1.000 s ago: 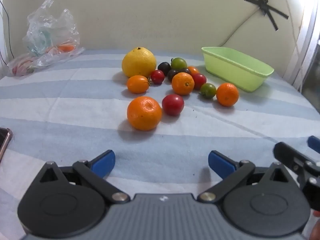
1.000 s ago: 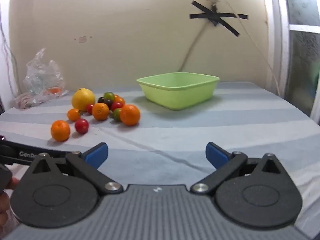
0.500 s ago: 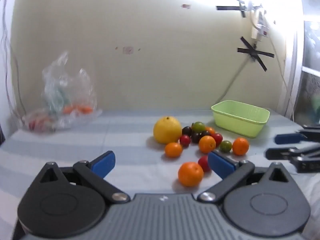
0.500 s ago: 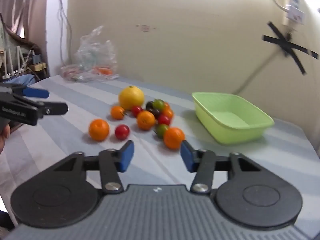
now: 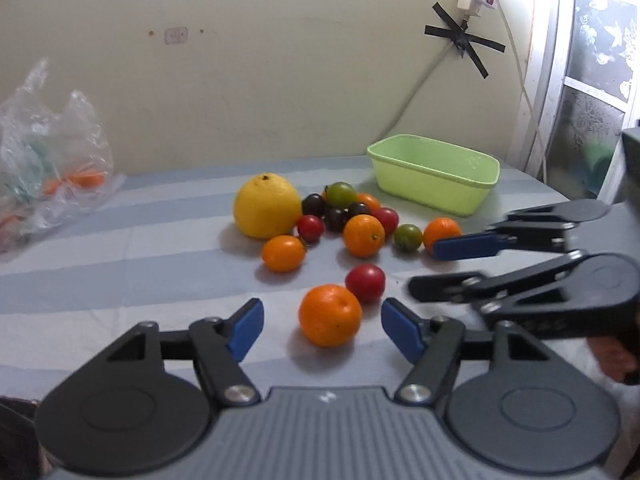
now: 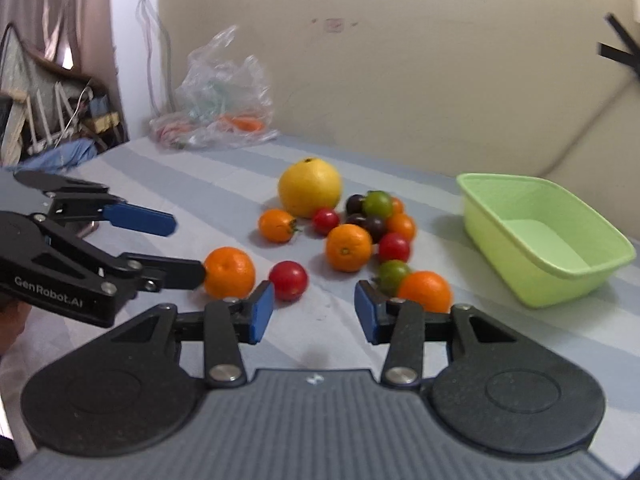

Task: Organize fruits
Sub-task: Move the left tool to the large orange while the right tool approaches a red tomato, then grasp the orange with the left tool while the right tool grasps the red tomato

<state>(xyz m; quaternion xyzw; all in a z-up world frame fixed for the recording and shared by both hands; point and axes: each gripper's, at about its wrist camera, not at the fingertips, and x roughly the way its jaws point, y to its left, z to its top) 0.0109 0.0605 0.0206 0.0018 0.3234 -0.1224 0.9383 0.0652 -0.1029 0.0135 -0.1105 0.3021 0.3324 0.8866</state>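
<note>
So both grippers' jaws are closing, nothing pinched: left gripper frames the near orange (untouched), right gripper frames bare counter.

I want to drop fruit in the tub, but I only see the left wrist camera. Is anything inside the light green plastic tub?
Observer: No. The right wrist view looks down into the light green plastic tub, and its floor is bare.
Operator: What's left of the clear plastic bag?
Observer: A hanging pinkish curtain, with a crumpled blue cloth below it.
Operator: Is the right gripper holding something?
Observer: No. Its jaws are closing with nothing between them. Only the striped tablecloth shows in the gap.
</note>
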